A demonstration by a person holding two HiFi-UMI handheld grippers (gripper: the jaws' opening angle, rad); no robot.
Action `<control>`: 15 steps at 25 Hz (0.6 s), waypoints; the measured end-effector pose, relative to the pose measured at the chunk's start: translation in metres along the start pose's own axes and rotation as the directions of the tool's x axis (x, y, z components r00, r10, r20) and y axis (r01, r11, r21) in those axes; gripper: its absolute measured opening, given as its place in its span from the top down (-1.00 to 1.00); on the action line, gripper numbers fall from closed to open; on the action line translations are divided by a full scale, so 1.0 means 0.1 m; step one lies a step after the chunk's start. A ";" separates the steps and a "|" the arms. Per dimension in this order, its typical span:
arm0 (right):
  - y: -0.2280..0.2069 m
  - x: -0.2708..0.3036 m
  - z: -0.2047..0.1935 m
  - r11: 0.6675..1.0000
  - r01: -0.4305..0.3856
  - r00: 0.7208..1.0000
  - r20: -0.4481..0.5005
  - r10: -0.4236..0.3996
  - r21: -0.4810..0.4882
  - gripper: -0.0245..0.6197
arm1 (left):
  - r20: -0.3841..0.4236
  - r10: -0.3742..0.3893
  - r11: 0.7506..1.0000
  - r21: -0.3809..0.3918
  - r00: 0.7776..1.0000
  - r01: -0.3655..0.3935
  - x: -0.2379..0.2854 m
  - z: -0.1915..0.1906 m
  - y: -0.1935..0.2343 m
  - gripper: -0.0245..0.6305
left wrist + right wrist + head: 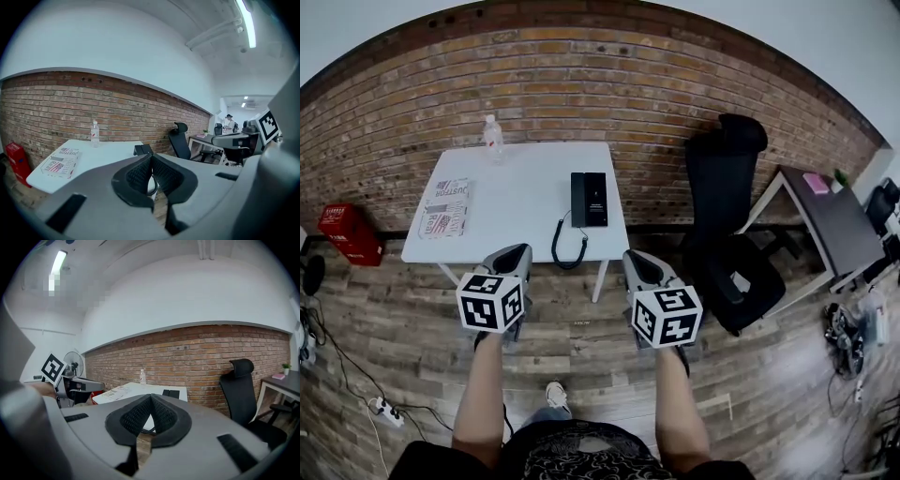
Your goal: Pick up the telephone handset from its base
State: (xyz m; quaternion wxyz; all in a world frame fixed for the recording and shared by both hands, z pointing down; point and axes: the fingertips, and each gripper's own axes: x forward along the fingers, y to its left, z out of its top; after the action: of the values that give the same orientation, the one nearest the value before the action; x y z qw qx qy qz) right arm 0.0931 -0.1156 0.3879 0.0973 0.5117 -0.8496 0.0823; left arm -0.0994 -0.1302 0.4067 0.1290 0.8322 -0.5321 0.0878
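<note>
A black telephone [589, 199] lies on the right part of a white table [520, 202], its handset resting on the base and a coiled cord [567, 246] hanging over the near edge. My left gripper [517, 253] and right gripper [636, 261] are held side by side short of the table's near edge, both shut with nothing between the jaws. In the left gripper view the telephone [143, 149] shows just above the closed jaws [151, 161]. The right gripper view has the telephone [170, 393] beyond its shut jaws [150, 401].
A clear water bottle [492, 137] stands at the table's far edge and a printed box [446, 208] lies at its left. A black office chair [727, 225] and a grey desk [830, 225] stand to the right. A red case [350, 232] sits on the floor at left.
</note>
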 end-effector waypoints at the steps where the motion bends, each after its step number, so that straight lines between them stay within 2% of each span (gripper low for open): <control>1: -0.01 0.07 0.02 1.000 0.008 1.000 -0.004 -0.008 0.000 0.92 | -0.001 -0.010 1.000 -0.001 1.000 0.010 0.07 0.02 0.05 0.90; 15: -0.04 0.84 0.18 0.997 0.083 0.996 -0.020 -0.083 -0.001 0.92 | -0.031 -0.125 0.992 -0.008 0.992 0.125 0.76 0.13 0.58 0.90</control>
State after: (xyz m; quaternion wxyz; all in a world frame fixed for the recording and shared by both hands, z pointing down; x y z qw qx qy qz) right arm 0.0566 -0.1932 0.3913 0.1091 0.5458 -0.8266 0.0833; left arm -0.1197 -0.2228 0.4231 0.1452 0.8619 -0.4772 0.0910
